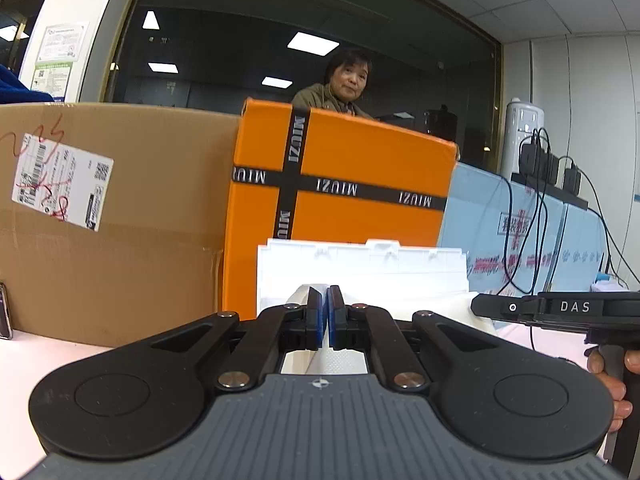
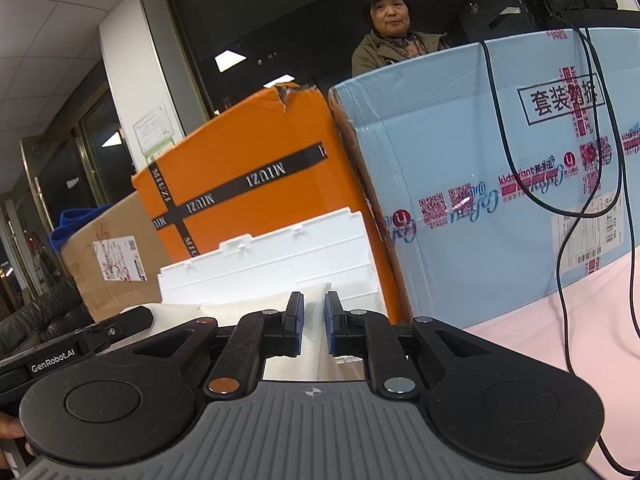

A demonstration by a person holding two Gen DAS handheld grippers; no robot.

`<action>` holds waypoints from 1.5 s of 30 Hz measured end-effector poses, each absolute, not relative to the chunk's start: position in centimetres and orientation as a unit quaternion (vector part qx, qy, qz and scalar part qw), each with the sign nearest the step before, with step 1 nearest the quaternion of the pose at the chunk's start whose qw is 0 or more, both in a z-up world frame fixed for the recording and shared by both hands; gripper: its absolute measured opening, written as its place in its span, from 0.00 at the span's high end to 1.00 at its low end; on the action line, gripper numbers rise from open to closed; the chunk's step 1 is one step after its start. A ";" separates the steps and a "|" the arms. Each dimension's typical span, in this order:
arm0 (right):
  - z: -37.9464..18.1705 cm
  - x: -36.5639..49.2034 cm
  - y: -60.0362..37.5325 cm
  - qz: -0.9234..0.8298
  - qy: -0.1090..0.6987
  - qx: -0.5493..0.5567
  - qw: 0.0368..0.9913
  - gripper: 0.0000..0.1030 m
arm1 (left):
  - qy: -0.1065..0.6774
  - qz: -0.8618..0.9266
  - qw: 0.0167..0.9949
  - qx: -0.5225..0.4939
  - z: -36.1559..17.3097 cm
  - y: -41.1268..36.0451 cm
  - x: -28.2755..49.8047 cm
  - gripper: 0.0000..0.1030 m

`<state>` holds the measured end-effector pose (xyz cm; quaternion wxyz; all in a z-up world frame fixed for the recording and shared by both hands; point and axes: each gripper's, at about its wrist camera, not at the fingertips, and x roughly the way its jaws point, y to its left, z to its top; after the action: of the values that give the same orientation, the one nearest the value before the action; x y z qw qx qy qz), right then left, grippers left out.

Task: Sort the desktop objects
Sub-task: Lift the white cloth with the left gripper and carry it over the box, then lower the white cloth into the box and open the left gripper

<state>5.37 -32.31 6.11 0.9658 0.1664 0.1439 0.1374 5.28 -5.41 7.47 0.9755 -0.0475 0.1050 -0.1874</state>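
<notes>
**Both tongs pinched on the white sheet**

My left gripper (image 1: 325, 312) and right gripper (image 2: 313, 320) each stand narrow, clamped on an edge of the white foam sheet (image 2: 248, 308) — it hangs between them, just before the white tray (image 1: 360, 268). Sorting looks barely begun, I judge. Ahead, the cardboard box (image 1: 120, 220), orange box (image 1: 360, 160) and blue box (image 2: 500, 140) wall me in — room only rightward, past cables (image 2: 560, 300).
</notes>
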 end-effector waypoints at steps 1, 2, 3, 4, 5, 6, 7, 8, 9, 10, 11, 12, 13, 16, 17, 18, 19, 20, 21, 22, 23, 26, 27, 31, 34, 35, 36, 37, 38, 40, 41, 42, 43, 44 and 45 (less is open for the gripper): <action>6.0 5.5 -32.4 0.136 0.146 0.165 0.966 0.89 | 0.110 -0.188 0.975 -0.045 7.3 -5.4 5.3 0.98; 5.9 5.5 -32.4 0.136 0.148 0.163 0.966 0.89 | 0.115 -0.189 0.974 -0.041 7.1 -5.5 5.3 0.98; 5.8 5.6 -32.4 0.136 0.151 0.159 0.966 0.89 | 0.119 -0.191 0.974 -0.036 6.9 -5.6 5.2 0.98; 5.8 5.7 -32.4 0.135 0.153 0.155 0.966 0.89 | 0.124 -0.192 0.973 -0.031 6.8 -5.7 5.2 0.98; 5.7 5.7 -32.4 0.134 0.156 0.151 0.967 0.89 | 0.129 -0.192 0.973 -0.027 6.7 -5.7 5.2 0.98; 5.7 5.8 -32.4 0.133 0.159 0.146 0.967 0.89 | 0.133 -0.191 0.972 -0.025 6.6 -5.7 5.1 0.98; 5.5 6.0 -32.3 0.133 0.163 0.142 0.967 0.89 | 0.137 -0.190 0.972 -0.022 6.5 -5.7 5.1 0.98; 5.4 6.1 -32.2 0.132 0.167 0.137 0.967 0.89 | 0.141 -0.191 0.971 -0.020 6.4 -5.7 5.1 0.98; 5.3 6.2 -32.1 0.132 0.171 0.132 0.967 0.89 | 0.144 -0.191 0.971 -0.015 6.3 -5.7 5.0 0.98; 5.1 6.3 -32.0 0.132 0.177 0.128 0.967 0.89 | 0.146 -0.191 0.971 -0.011 6.2 -5.7 4.9 0.98; 5.0 6.4 -31.8 0.133 0.181 0.123 0.967 0.89 | 0.148 -0.191 0.970 -0.006 6.0 -5.7 4.8 0.98; 4.8 6.4 -31.7 0.133 0.184 0.118 0.967 0.89 | 0.151 -0.191 0.970 -0.002 5.9 -5.8 4.8 0.98; 4.6 6.5 -31.5 0.133 0.187 0.114 0.967 0.89 | 0.156 -0.190 0.969 0.000 5.7 -5.8 4.8 0.98; 4.6 6.2 -31.4 0.132 0.191 0.107 0.967 0.89 | 0.167 -0.194 0.967 0.007 5.3 -5.9 4.9 0.97; 4.6 6.1 -31.4 0.132 0.192 0.106 0.967 0.89 | 0.170 -0.196 0.966 0.008 5.1 -5.9 4.9 0.97; 4.7 6.0 -31.4 0.131 0.192 0.105 0.967 0.89 | 0.174 -0.198 0.965 0.009 5.0 -5.9 5.0 0.97; 4.7 5.8 -31.3 0.130 0.191 0.103 0.968 0.89 | 0.177 -0.198 0.964 0.009 4.8 -5.9 5.1 0.97; 4.8 5.7 -31.3 0.128 0.188 0.102 0.968 0.89 | 0.180 -0.196 0.964 0.008 4.6 -5.9 5.3 0.97; 4.9 5.6 -31.2 0.127 0.185 0.101 0.969 0.89 | 0.182 -0.194 0.964 0.007 4.5 -5.9 5.4 0.97; 5.0 5.4 -31.2 0.126 0.182 0.101 0.970 0.89 | 0.179 -0.195 0.964 0.005 4.5 -5.8 5.4 0.97; 5.1 5.3 -31.1 0.128 0.178 0.103 0.970 0.88 | 0.174 -0.196 0.965 0.001 4.7 -5.7 5.3 0.97; 5.4 4.9 -30.8 0.138 0.169 0.112 0.970 0.71 | 0.148 -0.200 0.968 -0.007 5.3 -5.7 5.0 0.93; 5.5 4.8 -30.5 0.143 0.168 0.112 0.969 0.67 | 0.140 -0.200 0.970 -0.008 5.4 -5.7 4.9 0.91; 5.4 4.8 -29.0 0.164 0.178 0.093 0.966 0.64 | 0.129 -0.190 0.973 0.003 5.6 -6.5 5.2 0.87; 5.2 5.1 -28.2 0.170 0.192 0.083 0.963 0.58 | 0.143 -0.194 0.970 0.033 5.3 -7.2 5.6 0.82; 5.1 5.3 -28.0 0.168 0.198 0.079 0.962 0.56 | 0.151 -0.196 0.968 0.045 5.2 -7.4 5.8 0.82; 5.1 5.4 -27.8 0.166 0.204 0.076 0.962 0.55 | 0.161 -0.199 0.965 0.057 5.1 -7.6 6.1 0.82; 5.1 5.6 -27.7 0.164 0.209 0.074 0.961 0.55 | 0.169 -0.201 0.963 0.067 5.0 -7.6 6.4 0.82; 5.2 5.8 -27.7 0.164 0.213 0.074 0.960 0.52 | 0.176 -0.204 0.960 0.077 5.0 -7.7 6.6 0.81; 5.5 6.1 -27.7 0.168 0.222 0.076 0.957 0.44 | 0.186 -0.211 0.955 0.089 4.9 -7.8 7.0 0.81; 5.6 6.3 -27.7 0.169 0.227 0.076 0.956 0.44 | 0.191 -0.213 0.954 0.093 4.9 -7.8 7.2 0.80; 5.7 6.4 -27.6 0.168 0.233 0.076 0.955 0.44 | 0.195 -0.217 0.952 0.098 4.9 -7.9 7.4 0.80; 5.7 6.6 -27.6 0.166 0.238 0.076 0.954 0.44 | 0.196 -0.218 0.950 0.103 4.8 -8.0 7.4 0.80; 5.7 6.7 -27.5 0.165 0.241 0.073 0.954 0.44 | 0.196 -0.219 0.950 0.107 4.8 -8.1 7.4 0.80; 5.6 6.7 -27.4 0.163 0.244 0.071 0.953 0.43 | 0.198 -0.222 0.948 0.111 4.7 -8.2 7.3 0.79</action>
<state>6.73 -27.39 5.65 0.9533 0.0711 0.2441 0.1628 7.33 -8.24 4.71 0.9484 0.1110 0.1978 -0.2217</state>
